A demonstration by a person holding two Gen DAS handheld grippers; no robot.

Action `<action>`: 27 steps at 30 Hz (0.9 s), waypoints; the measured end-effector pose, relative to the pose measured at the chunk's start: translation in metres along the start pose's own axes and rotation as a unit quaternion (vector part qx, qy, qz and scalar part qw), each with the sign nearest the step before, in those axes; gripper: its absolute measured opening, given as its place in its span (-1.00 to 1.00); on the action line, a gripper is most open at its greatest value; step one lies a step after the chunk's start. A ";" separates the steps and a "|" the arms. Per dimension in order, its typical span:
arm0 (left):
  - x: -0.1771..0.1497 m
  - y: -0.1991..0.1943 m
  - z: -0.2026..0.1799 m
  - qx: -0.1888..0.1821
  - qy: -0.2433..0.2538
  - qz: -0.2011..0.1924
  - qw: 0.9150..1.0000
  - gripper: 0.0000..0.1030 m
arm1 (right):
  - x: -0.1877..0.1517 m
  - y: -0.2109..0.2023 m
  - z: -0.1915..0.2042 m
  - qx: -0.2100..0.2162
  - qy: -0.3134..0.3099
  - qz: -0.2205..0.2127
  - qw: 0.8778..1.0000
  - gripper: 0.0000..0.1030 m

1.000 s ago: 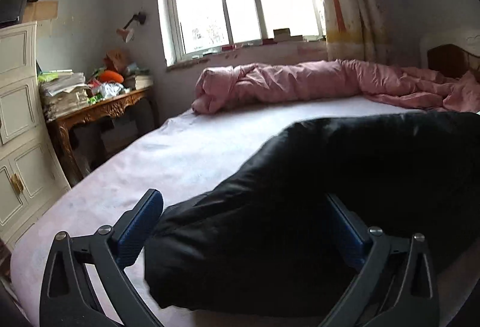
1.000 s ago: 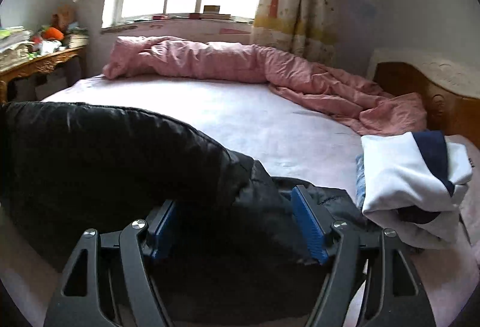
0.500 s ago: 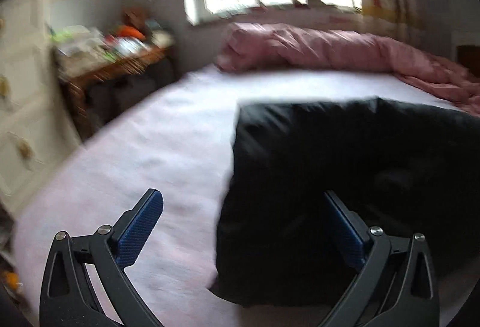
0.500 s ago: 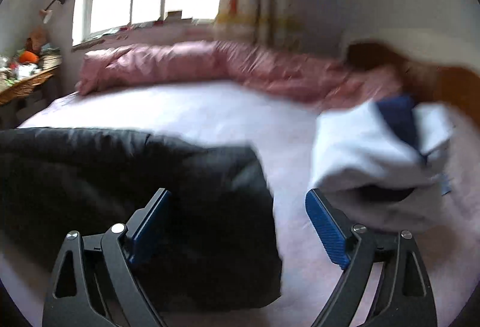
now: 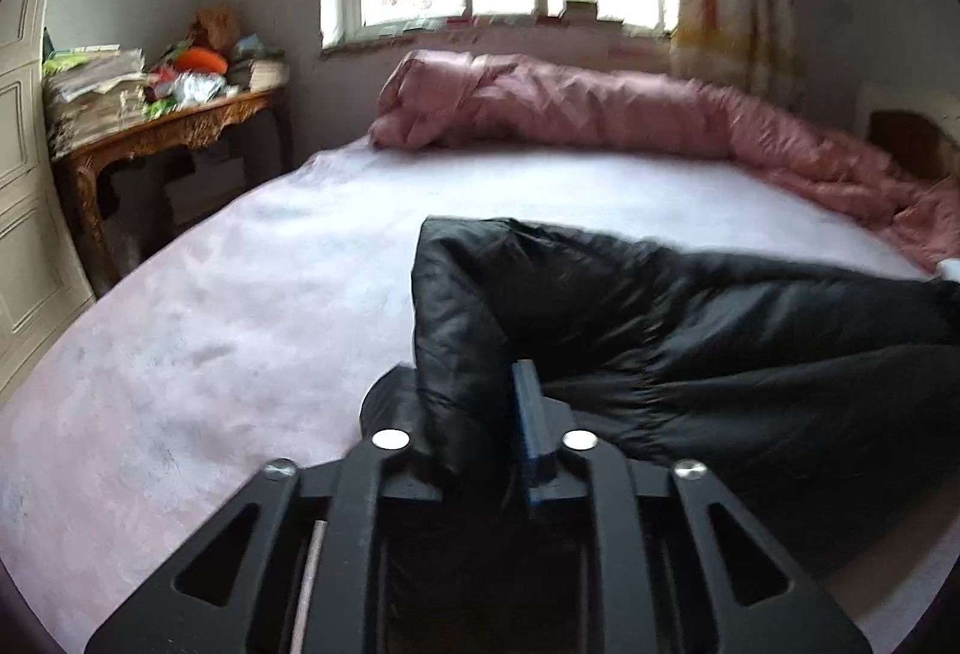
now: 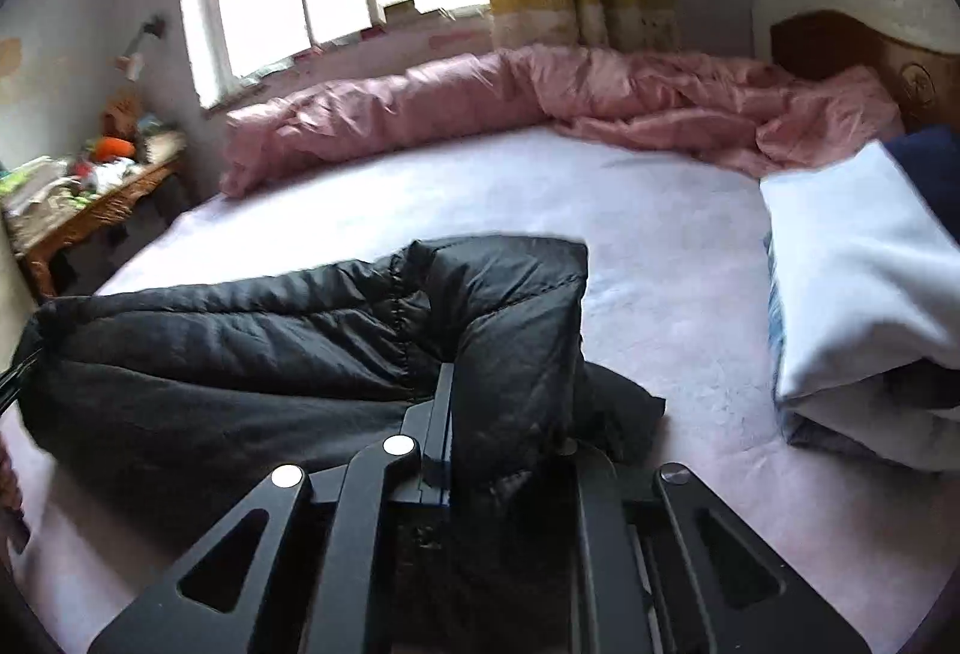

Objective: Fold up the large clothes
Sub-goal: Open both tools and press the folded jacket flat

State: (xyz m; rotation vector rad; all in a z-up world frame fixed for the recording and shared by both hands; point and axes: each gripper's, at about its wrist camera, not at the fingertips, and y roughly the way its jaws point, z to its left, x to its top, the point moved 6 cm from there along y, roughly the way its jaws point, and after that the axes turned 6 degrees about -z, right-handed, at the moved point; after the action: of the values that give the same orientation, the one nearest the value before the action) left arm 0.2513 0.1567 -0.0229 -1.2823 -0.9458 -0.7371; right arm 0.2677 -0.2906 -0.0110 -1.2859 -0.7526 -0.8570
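Note:
A folded black puffer jacket [image 5: 690, 330] lies across the near part of the pale pink bed [image 5: 240, 294]. My left gripper [image 5: 474, 408] is shut on the jacket's left corner, which stands bunched up between the jaws. The jacket also shows in the right wrist view [image 6: 270, 330]. My right gripper [image 6: 510, 414] is shut on its right corner, which also rises in a fold between the jaws. Only one blue pad [image 5: 528, 414] of the left gripper shows; the rest is buried in fabric.
A folded white and navy garment [image 6: 858, 294] lies on the bed right of the jacket. A rumpled pink duvet [image 5: 600, 108] runs along the far side under the window. A cluttered wooden desk [image 5: 162, 132] and a cream cabinet [image 5: 24, 174] stand at the left. A wooden headboard [image 6: 870, 54] is at the right.
Both grippers were open around the jacket's ends; now each has closed on a corner of it. The pinched corners have lifted into upright folds.

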 end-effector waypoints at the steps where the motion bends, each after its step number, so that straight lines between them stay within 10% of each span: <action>1: -0.005 0.009 0.001 0.010 0.000 0.005 1.000 -0.48 | -0.004 0.008 -0.002 -0.007 0.007 0.005 1.000 -0.72; 10: -0.019 0.021 0.005 0.011 -0.009 0.021 1.000 -0.41 | -0.017 0.038 -0.007 -0.009 0.013 0.024 1.000 -0.56; 15: -0.001 -0.019 0.009 0.056 -0.011 -0.056 0.997 -0.02 | -0.003 0.011 -0.012 -0.053 0.012 -0.023 0.998 0.22; 17: 0.005 -0.038 0.007 0.048 -0.020 -0.084 0.995 0.14 | 0.005 -0.002 -0.011 -0.042 0.008 -0.043 0.998 0.23; 21: 0.019 -0.077 -0.005 0.013 -0.017 -0.152 0.988 0.84 | 0.018 -0.028 -0.010 -0.037 0.028 -0.080 0.996 0.49; 27: 0.017 -0.074 -0.046 -0.108 0.007 -0.100 0.989 0.99 | 0.020 -0.048 0.026 0.087 0.037 -0.054 0.994 0.88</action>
State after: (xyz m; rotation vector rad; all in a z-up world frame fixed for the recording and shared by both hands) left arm 0.2019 0.1007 0.0247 -1.3801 -1.0146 -1.0270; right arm 0.2358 -0.2704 0.0337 -1.0621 -0.8263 -0.9011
